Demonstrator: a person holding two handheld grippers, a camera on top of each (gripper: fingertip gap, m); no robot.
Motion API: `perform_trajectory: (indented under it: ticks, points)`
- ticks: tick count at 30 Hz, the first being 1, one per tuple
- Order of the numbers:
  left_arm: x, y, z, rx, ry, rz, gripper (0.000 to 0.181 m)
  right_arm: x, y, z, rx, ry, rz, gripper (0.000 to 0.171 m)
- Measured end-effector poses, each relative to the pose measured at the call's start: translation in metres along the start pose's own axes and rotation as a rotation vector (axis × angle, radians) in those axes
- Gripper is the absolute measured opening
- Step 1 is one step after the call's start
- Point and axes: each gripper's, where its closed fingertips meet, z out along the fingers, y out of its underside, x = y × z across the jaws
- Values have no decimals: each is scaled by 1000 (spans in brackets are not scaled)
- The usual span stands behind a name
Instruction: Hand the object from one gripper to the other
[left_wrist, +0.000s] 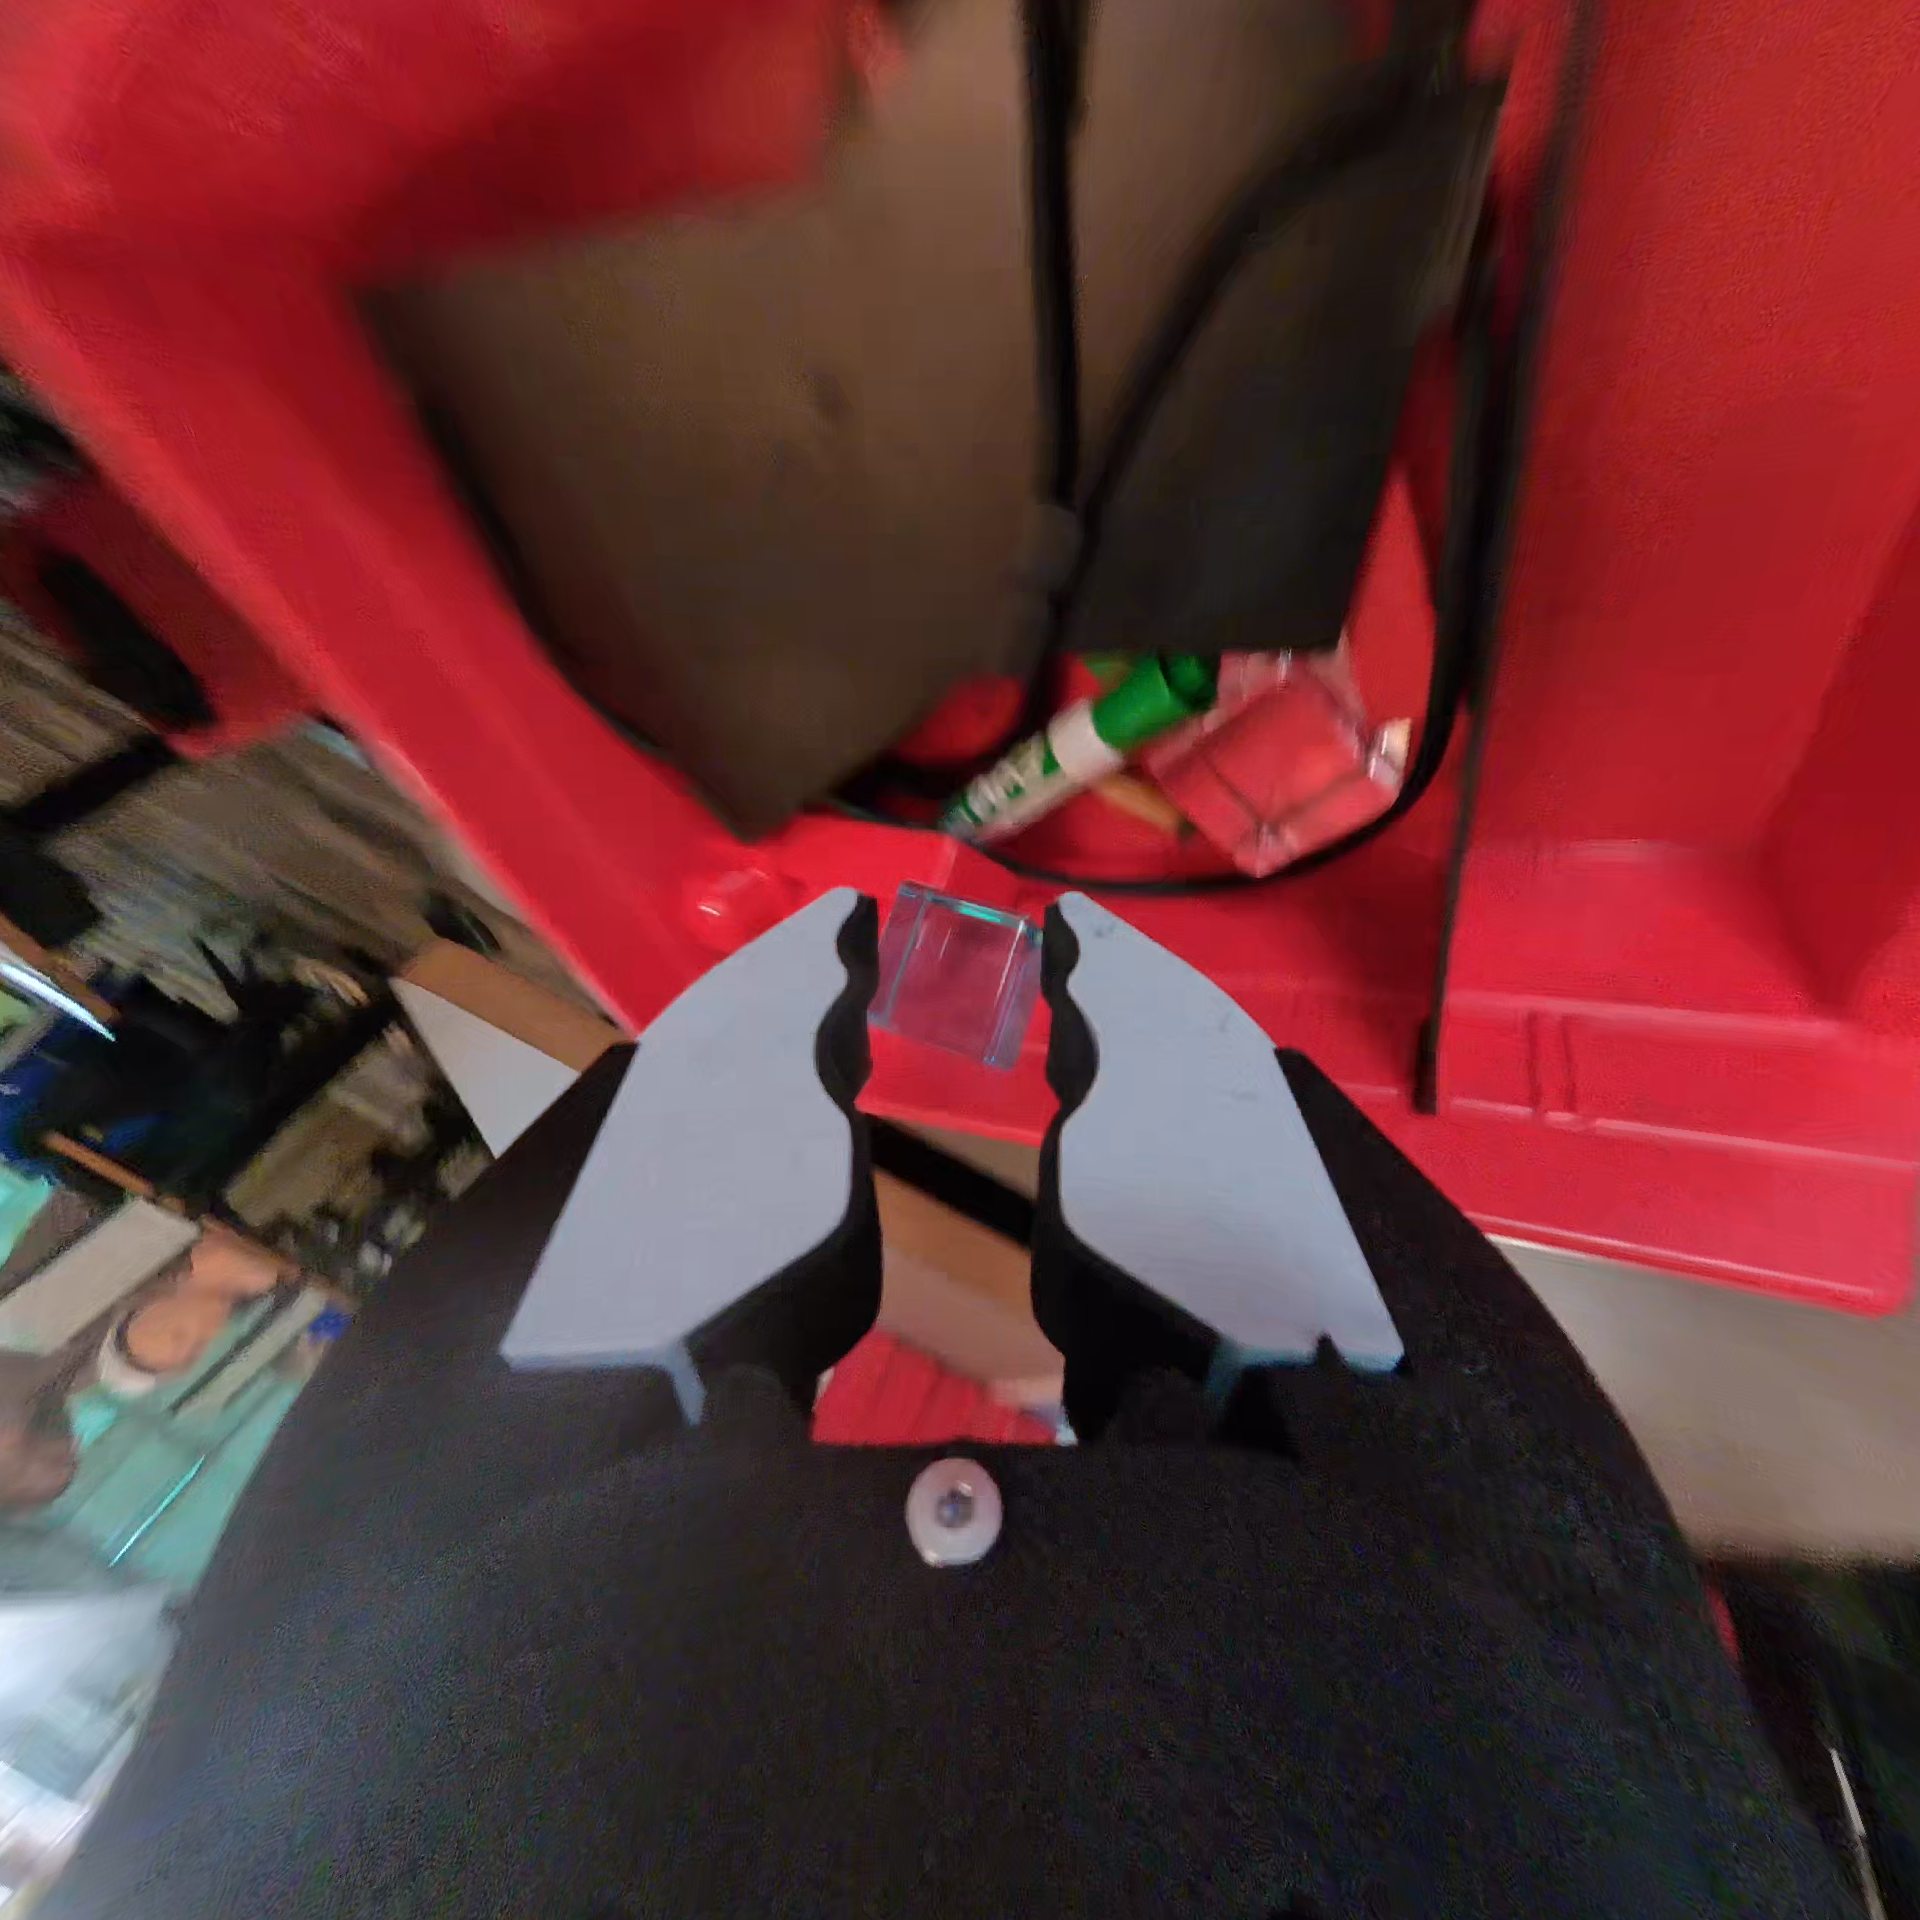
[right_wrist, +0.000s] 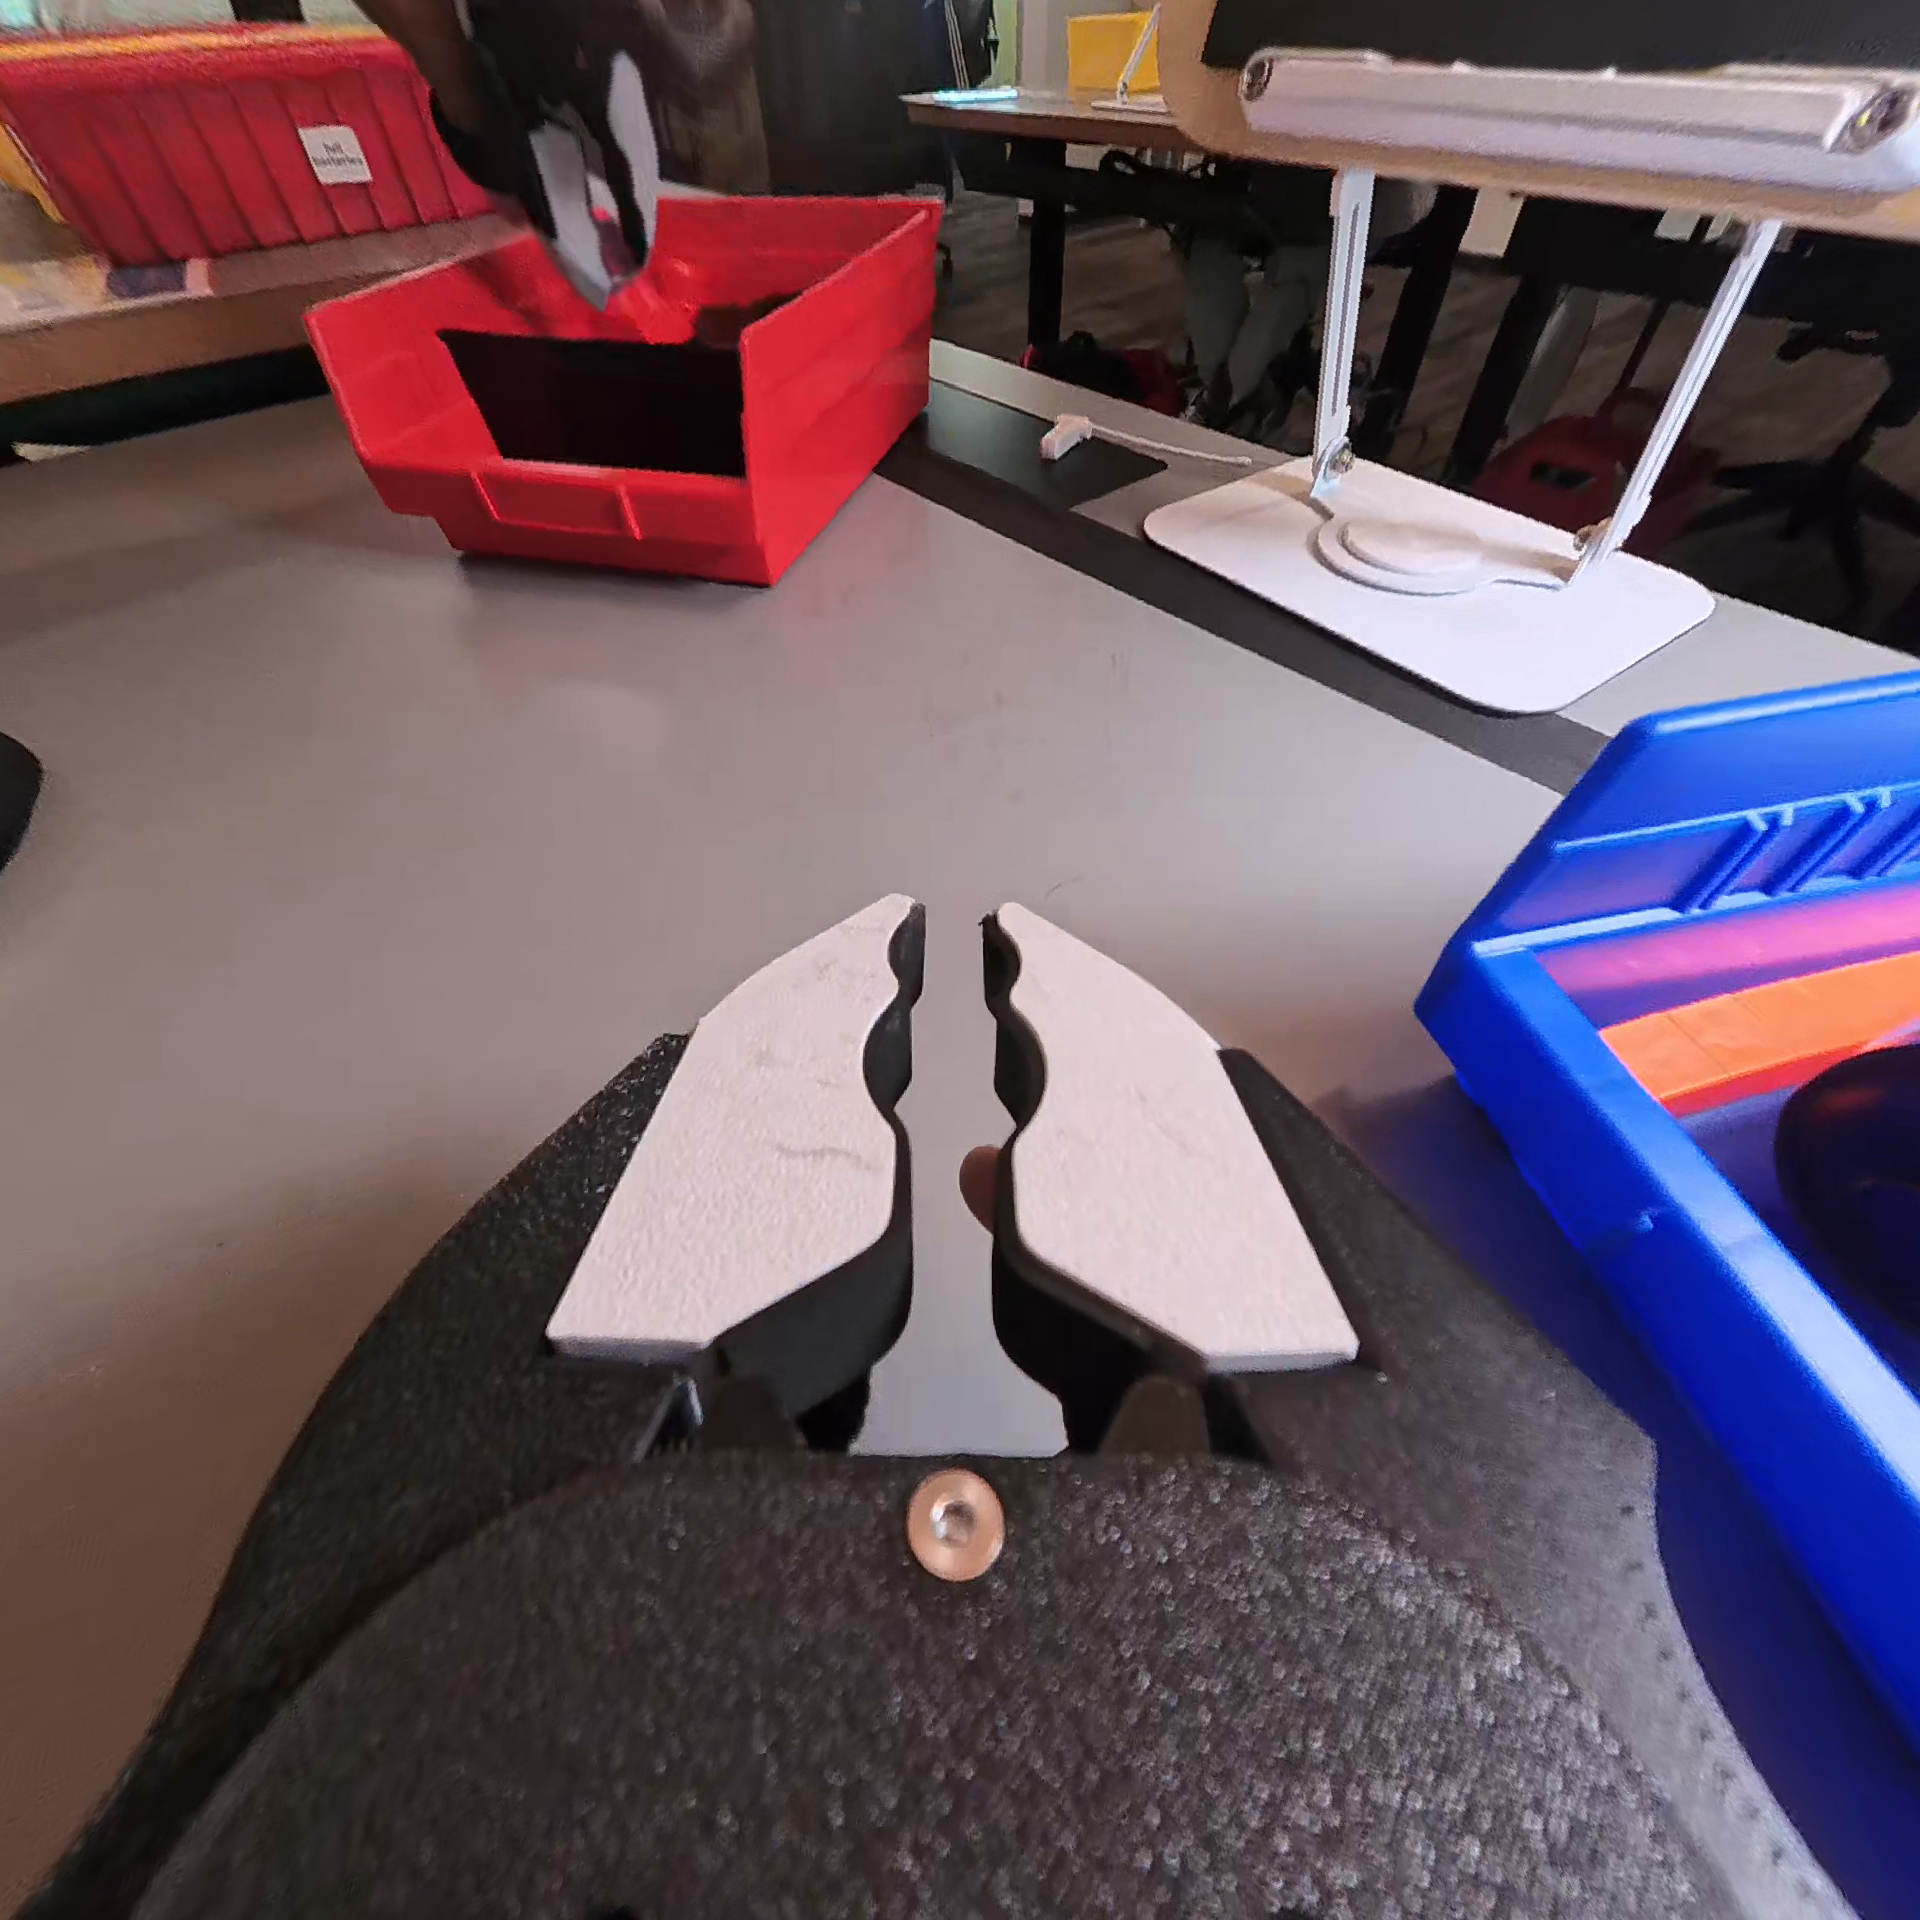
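We saw the left gripper (left_wrist: 954, 971) tipped over the open red plastic bin (left_wrist: 1621, 1081), its two grey fingers (left_wrist: 727, 1122) pinching a small clear glass-like cube (left_wrist: 951, 982) between their dark inner pads at the very tips. The cube sat slightly turned, one corner low, above the bin's front lip. Farther in, on the bin's floor near the far wall, lay a green-capped white marker (left_wrist: 1081, 743), touching a larger clear cube-shaped block (left_wrist: 1283, 769) beside it, with what looked like a pencil tip between them. A flat brown board (left_wrist: 727, 488) and a dark panel (left_wrist: 1268, 447) leaned inside the bin, and thin black cables (left_wrist: 1055, 312) ran down past them. The view was blurred by motion. The right gripper (right_wrist: 953, 920) hung low over the grey worktop (right_wrist: 416, 831), its grey fingers (right_wrist: 769, 1153) slightly parted with only a narrow gap and nothing between them. At the worktop's right edge stood a blue plastic bin (right_wrist: 1621, 1195) holding orange and purple strips. Farther off, towards the far right edge, a white tablet stand (right_wrist: 1434, 582) rested on its flat base. Near the far left corner stood the red bin, and the left gripper reached down into it from above, too blurred there to show the cube.
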Motion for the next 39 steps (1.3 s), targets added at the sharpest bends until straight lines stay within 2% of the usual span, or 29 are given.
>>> perform_trajectory:
  ticks: [1,5,8,11,15,17,19,21,24,27,32,36,37,39]
  points:
    - [-7,-12,-23,124,-57,-35,31,-2,-4,0,17,-6,-2,10]
    - [-4,-72,-132,643,-316,-142,31,-22,-32,0,131,-64,-43,15]
    - [26,-107,-187,817,-560,-143,31,-43,-56,6,162,-133,-25,21]
    - [69,-149,-216,942,-683,-151,31,-56,-90,17,189,-189,35,30]
    - [124,-204,-237,1087,-665,-175,31,-52,-128,38,182,-216,100,53]
    - [146,-225,-249,1153,-644,-165,31,-43,-134,50,159,-202,114,60]
    - [163,-238,-258,1192,-633,-139,31,-42,-128,59,107,-261,168,66]
    - [171,-242,-260,1170,-671,-104,30,-49,-117,61,71,-380,252,63]
    - [185,-246,-266,1238,-651,-65,30,-65,-110,49,86,-597,361,46]
    - [191,-247,-271,1275,-682,-19,30,-75,-108,40,70,-735,441,33]
    - [201,-238,-294,1485,-651,8,29,-84,-119,22,129,-876,480,22]
    - [208,-224,-314,1671,-599,7,28,-96,-133,10,197,-886,383,16]
    - [208,-220,-317,1693,-594,7,28,-99,-138,6,224,-893,381,17]
    - [209,-214,-321,1718,-610,23,28,-107,-144,0,224,-945,408,36]
